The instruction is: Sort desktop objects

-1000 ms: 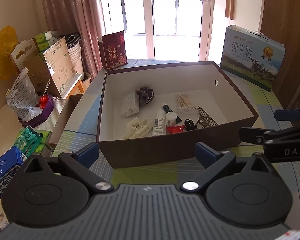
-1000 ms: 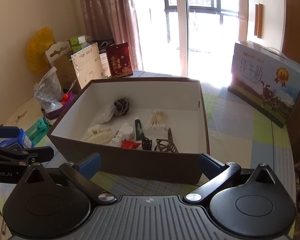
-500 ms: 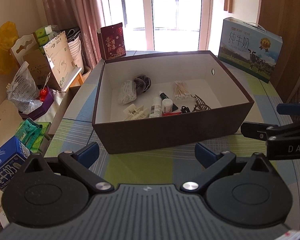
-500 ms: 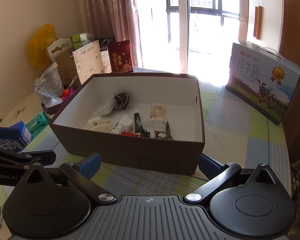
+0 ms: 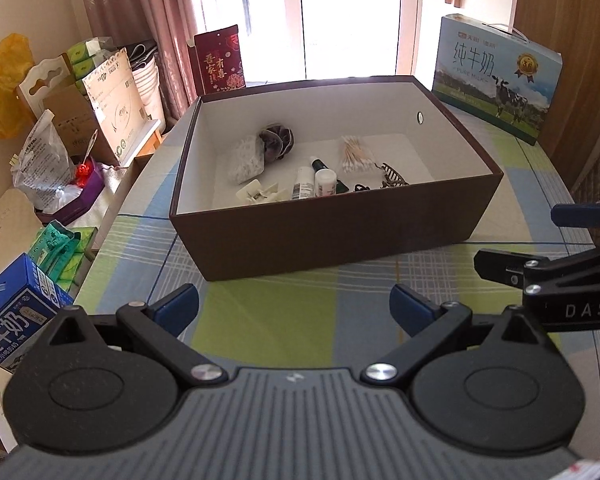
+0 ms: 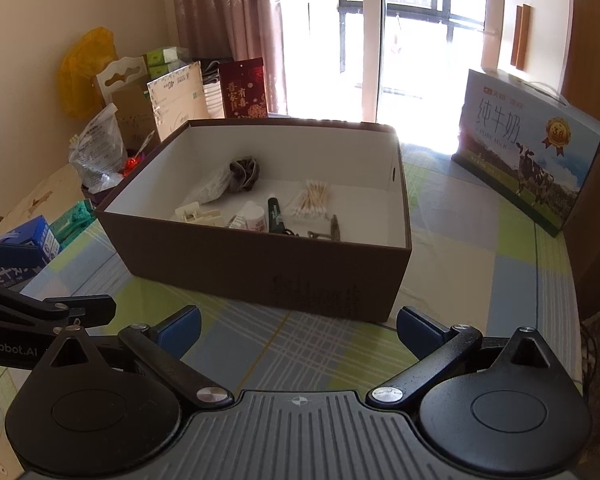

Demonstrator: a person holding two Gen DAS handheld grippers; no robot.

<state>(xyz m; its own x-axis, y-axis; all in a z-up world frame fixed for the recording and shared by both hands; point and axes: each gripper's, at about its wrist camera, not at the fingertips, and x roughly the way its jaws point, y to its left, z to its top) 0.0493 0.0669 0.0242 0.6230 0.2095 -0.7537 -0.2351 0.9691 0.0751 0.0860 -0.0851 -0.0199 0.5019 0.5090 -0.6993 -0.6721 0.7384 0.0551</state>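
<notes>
**Both grippers wide and empty, short of the brown box**

Left gripper (image 5: 295, 304) has its jaws spread wide with nothing between them; right gripper (image 6: 298, 328) is the same, and each shows at the edge of the other's view, so they sit side by side above the checked tablecloth (image 5: 260, 300). Ahead of both, beyond the fingertips and apart from them, stands the open brown box (image 5: 340, 232); inside lie cotton swabs (image 5: 356, 154), a small white bottle (image 5: 325, 182), a dark tube (image 6: 274, 214), a cream hair clip (image 5: 260, 194), a brown claw clip (image 5: 392, 176), a dark scrunchie (image 5: 276, 140) and a pale pouch (image 5: 246, 160), all crowded toward the near wall.

Likely risks: a reach over the tall near wall could clip its rim and shove the box; the crowded items may be pinched two at once; loose swabs would scatter; the grippers could knock each other. Farther right stands a milk carton case (image 6: 528, 160).
</notes>
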